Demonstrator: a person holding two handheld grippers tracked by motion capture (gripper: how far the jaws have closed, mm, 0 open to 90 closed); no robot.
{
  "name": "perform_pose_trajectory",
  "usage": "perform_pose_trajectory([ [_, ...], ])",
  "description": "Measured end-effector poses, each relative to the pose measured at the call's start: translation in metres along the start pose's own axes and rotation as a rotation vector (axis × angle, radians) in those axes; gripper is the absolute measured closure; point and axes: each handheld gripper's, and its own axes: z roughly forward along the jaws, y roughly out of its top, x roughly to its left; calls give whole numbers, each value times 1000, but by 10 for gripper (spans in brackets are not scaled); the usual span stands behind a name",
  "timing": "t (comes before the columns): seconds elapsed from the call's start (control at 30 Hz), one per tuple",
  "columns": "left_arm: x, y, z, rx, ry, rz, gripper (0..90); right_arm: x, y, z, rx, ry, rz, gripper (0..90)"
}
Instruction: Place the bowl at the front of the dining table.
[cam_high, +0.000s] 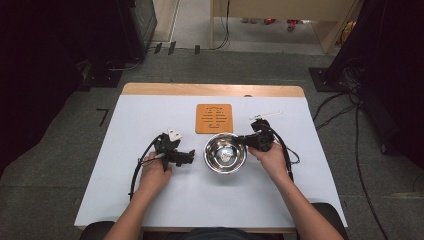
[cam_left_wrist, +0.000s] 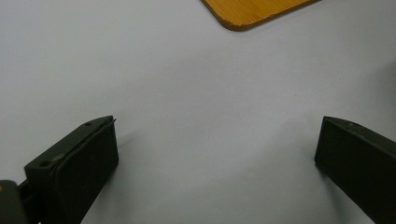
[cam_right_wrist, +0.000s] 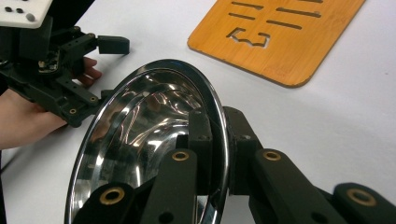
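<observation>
**Steel bowl pinched at the rim**

Right hand-held gripper (cam_high: 246, 140) clamped on the steel bowl's (cam_high: 225, 153) rim at 3 o'clock, one jaw inside, one outside. Bowl at table (cam_high: 150, 200) centre, wooden board (cam_high: 214, 118) at its 12 o'clock. Left hand-held gripper (cam_high: 191, 155) at 9 o'clock, jaws spread wide, holding nothing.

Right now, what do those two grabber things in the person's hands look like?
Both are black and blocky. The left gripper has a grey three-cornered plate on top and a black cable trailing back by the forearm. The right gripper has a looping black cable too, and brass-coloured rivets along its arms. The forearms look bare, without sleeves.
</observation>
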Motion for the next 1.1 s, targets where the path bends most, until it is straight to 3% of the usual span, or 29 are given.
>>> perform_pose_trajectory([
  [1.1, 0, 0, 0, 0, 0, 0, 0, -14, 19, 3, -6, -7, 49, 837],
])
